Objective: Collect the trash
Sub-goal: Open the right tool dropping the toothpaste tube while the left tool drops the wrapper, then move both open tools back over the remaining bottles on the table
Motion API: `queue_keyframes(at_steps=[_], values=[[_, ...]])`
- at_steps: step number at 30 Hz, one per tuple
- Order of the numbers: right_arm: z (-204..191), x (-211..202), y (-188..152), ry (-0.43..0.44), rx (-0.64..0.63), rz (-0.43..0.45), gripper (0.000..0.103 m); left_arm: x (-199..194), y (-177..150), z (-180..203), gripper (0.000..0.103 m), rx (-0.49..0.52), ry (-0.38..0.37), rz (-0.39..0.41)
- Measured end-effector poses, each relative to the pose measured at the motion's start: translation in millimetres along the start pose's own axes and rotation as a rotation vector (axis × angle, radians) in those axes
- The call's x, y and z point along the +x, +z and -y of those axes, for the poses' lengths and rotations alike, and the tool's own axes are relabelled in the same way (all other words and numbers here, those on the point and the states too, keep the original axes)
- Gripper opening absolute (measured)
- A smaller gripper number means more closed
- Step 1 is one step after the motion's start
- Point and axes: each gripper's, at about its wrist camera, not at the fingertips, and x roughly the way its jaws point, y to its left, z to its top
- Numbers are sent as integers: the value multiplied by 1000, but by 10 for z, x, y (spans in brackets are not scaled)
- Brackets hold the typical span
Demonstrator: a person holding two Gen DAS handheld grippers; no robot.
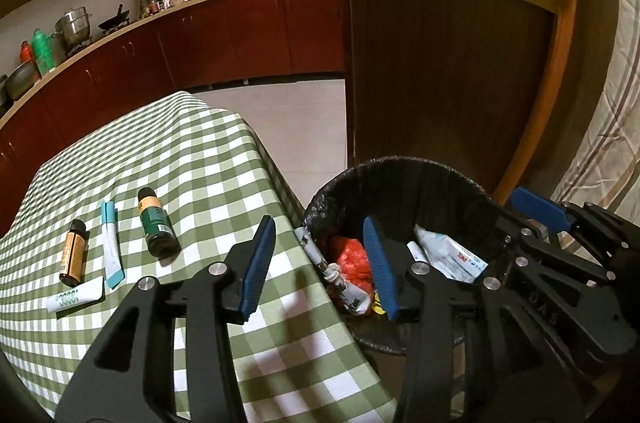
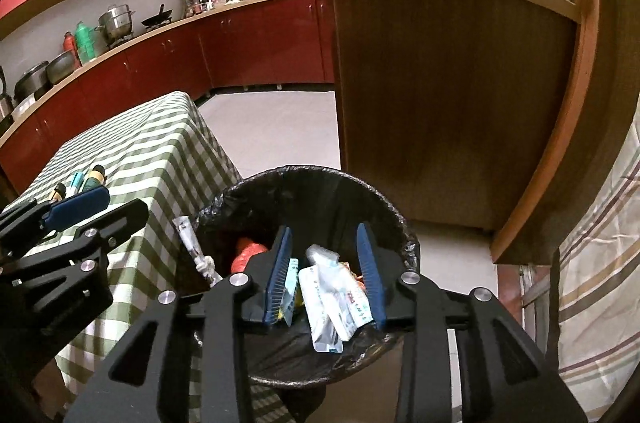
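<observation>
A black-lined trash bin (image 1: 400,171) stands on the floor beside the checked table (image 1: 168,159); it also shows in the right wrist view (image 2: 320,175). Inside lie a white packet (image 2: 332,307), a red bag (image 1: 354,259) and a rolled paper (image 1: 340,283). On the table lie a green bottle (image 1: 156,223), an amber bottle (image 1: 74,251), a teal-white tube (image 1: 110,241) and a white tube (image 1: 74,297). My left gripper (image 1: 318,263) is open and empty over the table edge and bin rim. My right gripper (image 2: 326,275) is open above the bin, nothing between its fingers.
A wooden counter (image 1: 440,63) with dishes on top stands behind the bin. Dark red kitchen cabinets (image 1: 240,35) run along the back. A striped cloth (image 2: 600,263) hangs at the right. Tiled floor (image 1: 280,119) lies between table and counter.
</observation>
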Motion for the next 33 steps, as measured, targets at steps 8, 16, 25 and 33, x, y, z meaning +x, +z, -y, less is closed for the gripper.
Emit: queue_keyframes(at_steps=[8,16,25,33], values=[[-133,-67,44,12,-20,11,43,-164,-83,-234,51,-20,38,12],[-529,-125,77,65,-78,15,43,-378,-254,-739,54,-86,119,5],[-1065,-127,64,143,-146,2,43,-553,-512,-1373,55,-167,214,-27],[-1474,-127,50,182,-196,-9,43,-605,-686,-1849,59,-230,268,-62]])
